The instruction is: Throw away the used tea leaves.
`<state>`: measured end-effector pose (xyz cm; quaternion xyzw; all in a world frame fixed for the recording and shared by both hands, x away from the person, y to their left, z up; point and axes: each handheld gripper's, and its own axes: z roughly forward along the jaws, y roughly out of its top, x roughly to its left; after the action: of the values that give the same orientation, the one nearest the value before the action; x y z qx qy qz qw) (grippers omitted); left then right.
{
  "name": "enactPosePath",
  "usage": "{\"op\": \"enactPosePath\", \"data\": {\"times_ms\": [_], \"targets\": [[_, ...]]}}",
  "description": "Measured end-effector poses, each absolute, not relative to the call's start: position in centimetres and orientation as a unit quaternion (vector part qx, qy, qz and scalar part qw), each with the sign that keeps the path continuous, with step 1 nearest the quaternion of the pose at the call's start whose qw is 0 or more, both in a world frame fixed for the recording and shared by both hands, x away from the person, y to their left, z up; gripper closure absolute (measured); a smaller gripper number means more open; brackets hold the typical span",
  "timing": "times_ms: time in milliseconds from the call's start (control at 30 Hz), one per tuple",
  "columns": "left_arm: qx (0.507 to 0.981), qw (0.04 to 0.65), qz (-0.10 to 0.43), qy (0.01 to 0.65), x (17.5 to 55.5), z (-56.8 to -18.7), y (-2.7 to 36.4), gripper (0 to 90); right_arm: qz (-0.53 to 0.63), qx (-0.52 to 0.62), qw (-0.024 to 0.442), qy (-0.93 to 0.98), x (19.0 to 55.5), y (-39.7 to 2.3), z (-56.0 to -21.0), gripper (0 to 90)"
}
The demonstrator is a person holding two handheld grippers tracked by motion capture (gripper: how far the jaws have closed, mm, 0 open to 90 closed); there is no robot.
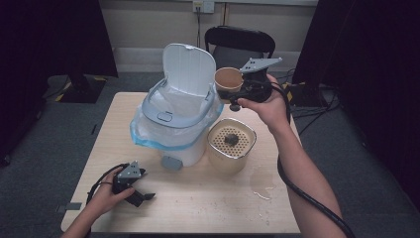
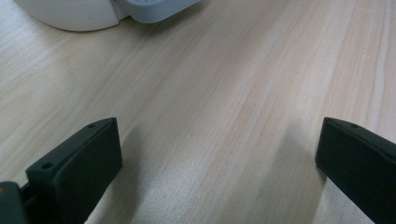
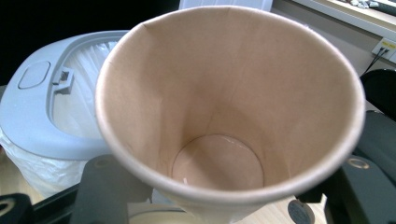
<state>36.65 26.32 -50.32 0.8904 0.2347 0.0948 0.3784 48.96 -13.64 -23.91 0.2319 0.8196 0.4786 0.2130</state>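
Observation:
My right gripper [image 1: 233, 95] is shut on a brown paper cup [image 1: 228, 79], holding it in the air just right of the bin's raised lid [image 1: 188, 67]. The cup [image 3: 224, 116] looks empty inside, with its mouth tipped toward the camera. Below and left of it is the white pedal bin [image 1: 173, 124], with a grey rim and a plastic liner, standing open. My left gripper [image 1: 141, 197] rests low at the table's front left. In the left gripper view its jaws [image 2: 219, 163] stand wide open over bare wood, with nothing between them.
A beige container [image 1: 231, 146] with a perforated strainer top carrying dark residue stands right of the bin. A wet patch [image 1: 262, 182] lies on the wooden table [image 1: 198, 208] in front of it. A black chair [image 1: 240, 39] stands behind the table.

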Motion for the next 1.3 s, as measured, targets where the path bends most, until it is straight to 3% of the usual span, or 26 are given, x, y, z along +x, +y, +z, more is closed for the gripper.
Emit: {"op": "enactPosePath", "data": {"times_ms": [1300], "targets": [[0.890,0.378,0.095,0.235,36.6,-50.3,26.3,0.0,0.485,0.191,0.177,0.835,49.8,-7.0,-24.5,37.3]]}}
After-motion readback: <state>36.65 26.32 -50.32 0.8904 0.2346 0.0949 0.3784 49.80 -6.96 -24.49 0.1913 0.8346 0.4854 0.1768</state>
